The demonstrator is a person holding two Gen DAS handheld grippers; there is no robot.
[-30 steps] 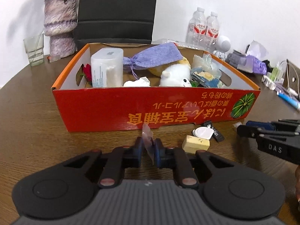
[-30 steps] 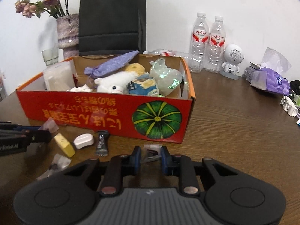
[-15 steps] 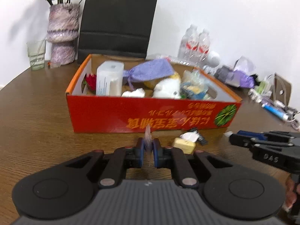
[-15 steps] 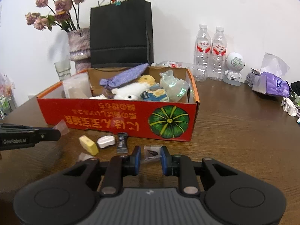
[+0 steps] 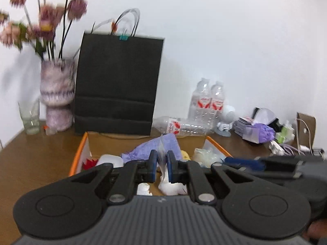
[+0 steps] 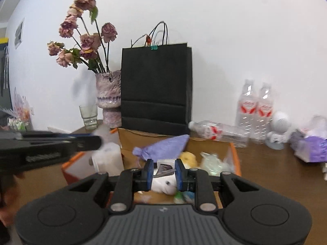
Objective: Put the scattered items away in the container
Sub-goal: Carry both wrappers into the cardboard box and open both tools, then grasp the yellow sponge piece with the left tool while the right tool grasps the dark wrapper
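Observation:
The orange cardboard box (image 5: 78, 155) (image 6: 235, 155) lies right below both grippers, full of items: a purple cloth pouch (image 5: 151, 145) (image 6: 165, 147), a white plush toy (image 6: 163, 184), a white canister (image 6: 107, 159). My left gripper (image 5: 161, 163) is shut on a small clear plastic packet (image 5: 163, 161), held above the box. My right gripper (image 6: 163, 172) is shut on a small clear bag with a dark part inside (image 6: 164, 167), also above the box. Each gripper shows in the other's view, the right one (image 5: 265, 163) and the left one (image 6: 51, 145).
A black paper bag (image 5: 117, 81) (image 6: 156, 87) stands behind the box. A vase of dried flowers (image 6: 108, 100) and a glass (image 6: 89, 115) stand at the back left. Water bottles (image 6: 255, 110), a white toy robot (image 6: 279, 130) and purple packets (image 5: 257, 131) are at the right.
Both grippers have risen from the table in front of the box and moved forward over it, each carrying its small packet. The loose items on the table have dropped out of view.

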